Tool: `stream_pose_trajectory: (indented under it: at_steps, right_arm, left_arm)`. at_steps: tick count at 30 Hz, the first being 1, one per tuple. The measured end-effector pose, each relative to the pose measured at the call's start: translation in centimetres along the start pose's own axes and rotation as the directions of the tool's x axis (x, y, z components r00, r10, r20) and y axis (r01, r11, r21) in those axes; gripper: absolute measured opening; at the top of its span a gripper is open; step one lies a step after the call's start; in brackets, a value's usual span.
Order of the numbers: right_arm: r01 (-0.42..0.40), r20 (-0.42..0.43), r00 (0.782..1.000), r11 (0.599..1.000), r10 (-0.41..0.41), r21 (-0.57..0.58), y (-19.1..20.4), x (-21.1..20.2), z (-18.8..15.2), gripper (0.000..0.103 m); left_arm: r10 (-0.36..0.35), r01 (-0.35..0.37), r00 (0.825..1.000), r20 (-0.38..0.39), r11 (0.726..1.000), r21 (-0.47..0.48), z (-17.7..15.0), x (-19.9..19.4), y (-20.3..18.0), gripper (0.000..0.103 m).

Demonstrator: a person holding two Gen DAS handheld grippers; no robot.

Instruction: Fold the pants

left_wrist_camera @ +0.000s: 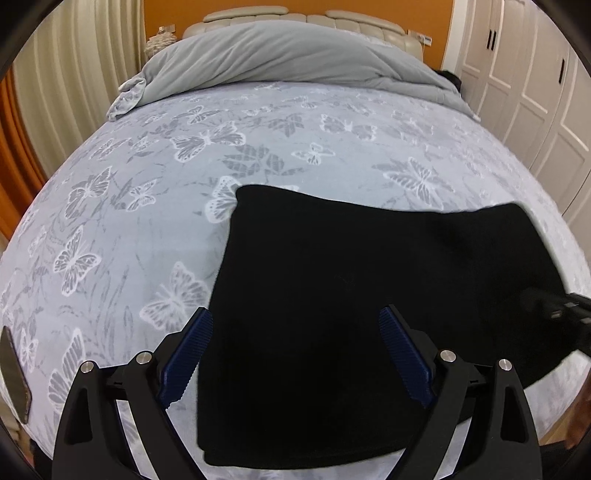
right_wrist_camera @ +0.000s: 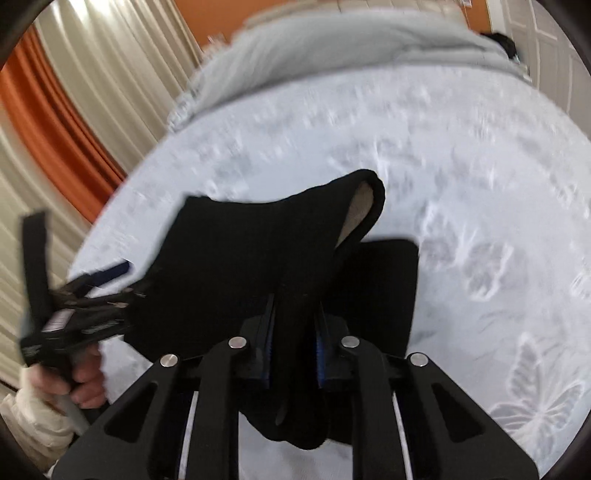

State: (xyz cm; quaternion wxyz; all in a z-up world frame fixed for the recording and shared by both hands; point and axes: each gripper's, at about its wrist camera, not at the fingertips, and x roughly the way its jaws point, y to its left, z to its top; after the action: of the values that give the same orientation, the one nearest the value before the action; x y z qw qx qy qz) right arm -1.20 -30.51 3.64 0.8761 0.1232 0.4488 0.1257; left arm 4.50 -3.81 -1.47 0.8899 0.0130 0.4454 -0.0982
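Black pants [left_wrist_camera: 332, 288] lie folded on the butterfly-print bed sheet [left_wrist_camera: 147, 192]. My left gripper [left_wrist_camera: 295, 313] hovers open over their near left part, blue pads [left_wrist_camera: 195, 347] wide apart with only flat cloth below them. In the right wrist view my right gripper [right_wrist_camera: 294, 310] is shut on a bunched fold of the pants [right_wrist_camera: 258, 251], which rises off the bed and shows a pale lining at its top. The rest of the cloth lies underneath. A hand [right_wrist_camera: 85, 380] holds the left gripper [right_wrist_camera: 123, 282] at the pants' left edge. The right gripper [left_wrist_camera: 554, 314] shows dimly at the pants' right side.
A grey duvet [left_wrist_camera: 295, 55] is heaped at the head of the bed below a padded headboard [left_wrist_camera: 332, 16]. Cream and orange curtains [right_wrist_camera: 74, 110] hang on the left and white wardrobe doors [left_wrist_camera: 535, 92] stand on the right. A brown tag [left_wrist_camera: 14, 376] sits at the bed's near left edge.
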Motion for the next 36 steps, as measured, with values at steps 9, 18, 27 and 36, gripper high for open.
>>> stream_pose_trajectory:
  at_steps: [9,18,27,36]
  right_arm:
    - [0.082,-0.07,0.995,0.993,-0.076,0.086,-3.5,1.7,-0.7,0.056]
    - [-0.026,-0.196,0.977,0.963,0.082,0.269,-6.0,6.6,-2.6,0.082]
    - [-0.201,-0.037,0.977,0.964,0.21,0.176,-1.7,1.2,-0.5,0.033]
    - [0.026,-0.202,0.979,0.978,0.017,0.206,-3.7,3.0,-4.2,0.065]
  left_arm:
    - [-0.02,0.015,0.997,-0.073,0.997,-0.07,0.1,1.5,1.6,0.09]
    - [-0.138,0.099,0.977,-0.165,0.969,-0.226,-1.2,3.3,5.8,0.091]
    - [-0.466,0.406,0.882,-0.077,0.831,-0.379,-1.9,2.3,8.6,0.03]
    - [-0.244,0.202,0.955,-0.169,0.951,-0.233,-5.9,-1.1,8.3,0.056]
